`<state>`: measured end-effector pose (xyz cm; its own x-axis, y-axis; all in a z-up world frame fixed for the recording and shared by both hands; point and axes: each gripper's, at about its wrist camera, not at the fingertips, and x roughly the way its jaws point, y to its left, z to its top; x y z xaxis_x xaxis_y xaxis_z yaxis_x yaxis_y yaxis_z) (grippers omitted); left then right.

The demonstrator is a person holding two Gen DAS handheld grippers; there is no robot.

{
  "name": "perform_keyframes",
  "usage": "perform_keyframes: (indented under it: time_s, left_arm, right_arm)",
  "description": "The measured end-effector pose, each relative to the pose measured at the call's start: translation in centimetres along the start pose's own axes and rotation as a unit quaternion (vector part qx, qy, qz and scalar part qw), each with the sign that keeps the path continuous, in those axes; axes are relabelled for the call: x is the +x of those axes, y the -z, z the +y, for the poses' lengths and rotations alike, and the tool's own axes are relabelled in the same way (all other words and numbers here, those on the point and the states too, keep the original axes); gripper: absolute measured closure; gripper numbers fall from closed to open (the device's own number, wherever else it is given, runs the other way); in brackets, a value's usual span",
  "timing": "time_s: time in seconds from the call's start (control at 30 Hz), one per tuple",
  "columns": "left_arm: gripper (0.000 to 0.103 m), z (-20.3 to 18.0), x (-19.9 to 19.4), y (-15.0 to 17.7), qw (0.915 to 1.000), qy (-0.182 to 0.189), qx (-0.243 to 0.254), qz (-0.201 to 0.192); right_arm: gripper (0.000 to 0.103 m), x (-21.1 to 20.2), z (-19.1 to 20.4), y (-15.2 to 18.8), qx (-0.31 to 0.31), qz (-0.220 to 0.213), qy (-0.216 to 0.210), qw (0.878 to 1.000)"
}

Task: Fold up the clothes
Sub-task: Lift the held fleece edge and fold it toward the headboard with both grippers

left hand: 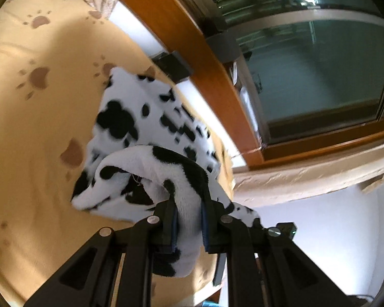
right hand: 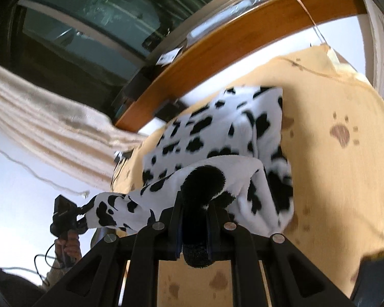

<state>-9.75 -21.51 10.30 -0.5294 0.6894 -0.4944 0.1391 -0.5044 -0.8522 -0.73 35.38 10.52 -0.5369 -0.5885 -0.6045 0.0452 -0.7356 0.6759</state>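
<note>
Left wrist view shows our left tool [left hand: 188, 226] clamped on the cow-print garment [left hand: 146, 128], our right tool [right hand: 195, 226] likewise, its body lying ahead toward the upper frame.

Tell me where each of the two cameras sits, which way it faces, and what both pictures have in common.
Left wrist: sits behind the left gripper, looking down along it over the bed cover toward the window; jaws shut on the spotted fleece garment.
Right wrist: sits behind the right gripper, facing the same bed and window; jaws shut on the garment; the person's hand holding the left gripper shows at lower left.
Shared: garment, paw-print cover, wooden frame, window.
</note>
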Motion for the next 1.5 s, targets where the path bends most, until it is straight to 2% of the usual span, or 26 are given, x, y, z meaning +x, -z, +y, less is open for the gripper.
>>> perform_keyframes:
  time_s: [0.23,0.37,0.5,0.6,0.67,0.73,0.8,0.9,0.97,1.0,1.03,1.07,1.1,1.2,1.27,1.33,1.43,1.5]
  left_arm:
    - [0.087,1.2,5.7,-7.2,0.9983,0.015,-0.055,-0.014]
    - [0.086,2.7,10.1,-11.3,0.9963,0.005,-0.085,-0.011]
    - [0.086,4.7,13.9,-14.3,0.9932,-0.013,-0.116,-0.006]
    - [0.085,6.8,15.7,-15.7,0.9874,-0.016,-0.157,-0.011]
    - [0.082,8.6,16.3,-16.2,0.9789,-0.005,-0.203,-0.02]
    - [0.081,9.2,16.4,-16.4,0.9777,-0.005,-0.208,-0.03]
    - [0.08,9.6,16.4,-16.6,0.9773,-0.006,-0.208,-0.038]
    - [0.077,9.3,16.0,-16.7,0.9812,-0.013,-0.188,-0.042]
    - [0.068,9.5,15.2,-16.8,0.9801,-0.02,-0.188,-0.06]
    - [0.063,9.9,14.6,-17.0,0.9768,-0.023,-0.199,-0.076]
    - [0.061,10.5,13.9,-17.1,0.9717,-0.024,-0.216,-0.093]
    - [0.06,11.0,13.2,-17.2,0.966,-0.024,-0.232,-0.111]
    - [0.059,11.3,12.5,-17.3,0.9627,-0.027,-0.24,-0.121]
    - [0.059,10.4,11.2,-17.4,0.9713,-0.052,-0.204,-0.111]
    - [0.059,8.3,11.0,-16.9,0.983,-0.093,-0.133,-0.086]
    - [0.059,6.0,11.5,-15.9,0.9875,-0.141,-0.053,-0.046]
    - [0.059,2.8,13.6,-14.1,0.9767,-0.207,0.054,0.009]
    - [0.059,0.7,15.6,-13.3,0.9601,-0.249,0.122,0.038]
  right_arm:
    - [0.089,4.7,-2.7,-6.5,0.043,-0.03,0.014,0.999]
    - [0.089,8.4,-4.9,-10.2,0.077,-0.037,0.021,0.996]
    - [0.089,11.9,-6.6,-12.6,0.093,-0.03,0.049,0.994]
    - [0.089,13.8,-7.9,-13.6,0.107,-0.027,0.066,0.992]
    - [0.089,14.7,-9.0,-14.0,0.131,-0.026,0.08,0.988]
    - [0.088,15.5,-9.7,-14.2,0.142,-0.027,0.095,0.985]
    - [0.088,16.3,-9.4,-14.4,0.123,-0.023,0.112,0.986]
    - [0.085,16.5,-8.6,-14.7,0.092,-0.027,0.12,0.988]
    - [0.081,15.8,-8.5,-15.0,0.093,-0.046,0.114,0.988]
    - [0.074,15.4,-8.7,-15.2,0.099,-0.059,0.114,0.987]
    - [0.057,14.8,-8.9,-15.4,0.108,-0.073,0.119,0.984]
    - [0.046,14.1,-9.2,-15.6,0.12,-0.089,0.131,0.98]
    - [0.039,13.4,-9.6,-15.8,0.132,-0.103,0.147,0.975]
    - [0.039,12.2,-9.3,-15.9,0.117,-0.106,0.181,0.971]
    - [0.039,11.7,-7.7,-15.4,0.059,-0.099,0.209,0.971]
    - [0.039,11.8,-5.8,-14.3,-0.012,-0.08,0.24,0.967]
    - [0.039,12.9,-3.6,-12.1,-0.112,-0.036,0.277,0.954]
    - [0.039,14.0,-2.9,-10.8,-0.16,-0.005,0.291,0.943]
